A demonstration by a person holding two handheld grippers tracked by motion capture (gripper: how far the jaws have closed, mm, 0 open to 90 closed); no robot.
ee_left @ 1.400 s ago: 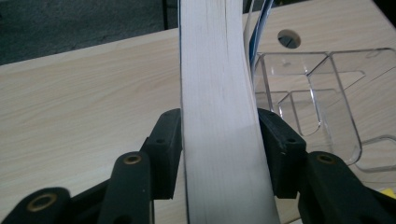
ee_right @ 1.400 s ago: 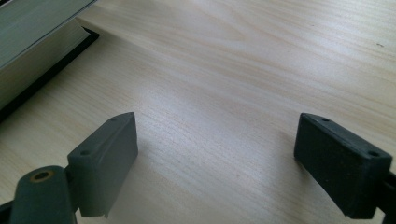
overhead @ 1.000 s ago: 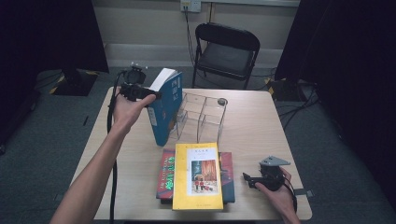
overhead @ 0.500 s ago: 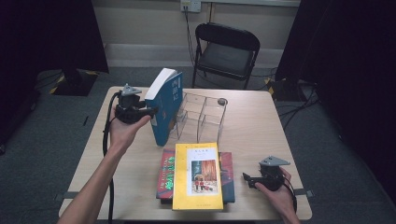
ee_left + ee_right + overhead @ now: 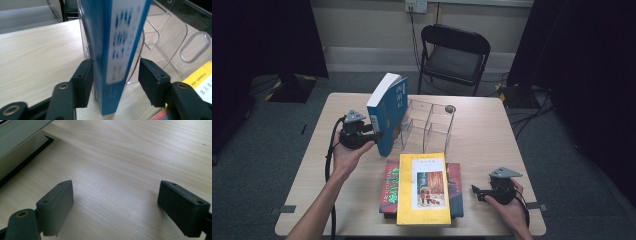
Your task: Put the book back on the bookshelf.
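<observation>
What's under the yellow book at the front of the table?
The yellow book lies flat on a red book, whose cover shows at both sides. The red book's middle is covered, so I cannot tell whether anything else lies between or beneath them.

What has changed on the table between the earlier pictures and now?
The left gripper drew back toward the person and let go of the tall blue book, its fingers now apart around the spine. The right gripper, the stacked yellow book and the clear rack stayed put.
</observation>
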